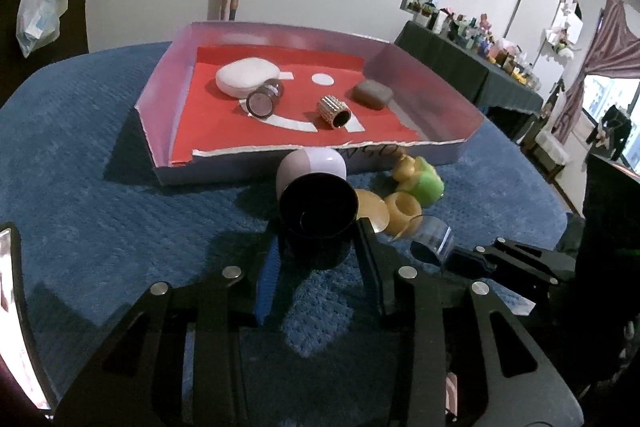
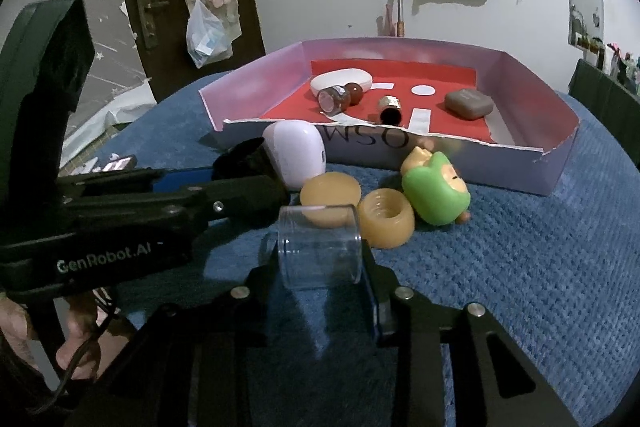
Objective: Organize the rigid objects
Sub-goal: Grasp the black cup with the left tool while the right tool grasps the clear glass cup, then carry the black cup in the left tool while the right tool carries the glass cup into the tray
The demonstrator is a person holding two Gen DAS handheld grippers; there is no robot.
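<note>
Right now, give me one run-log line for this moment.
left gripper: shut on black cup | right gripper: shut on clear cylinder | tray: five items inside | green figure: still on blue mat

Right gripper (image 2: pixel 320 259) clamped the clear cylinder (image 2: pixel 320 247), just beside tan ring (image 2: pixel 386 223), before the box (image 2: pixel 440 155).

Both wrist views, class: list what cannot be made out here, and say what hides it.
- Black cup, left view: its base, hidden between the left gripper fingers.
- Lettering on the box front, right view: partly covered by the white case and green toy.
- Shelf bottles, left view: too small.
- Clear cup in the right gripper: contents unclear.
</note>
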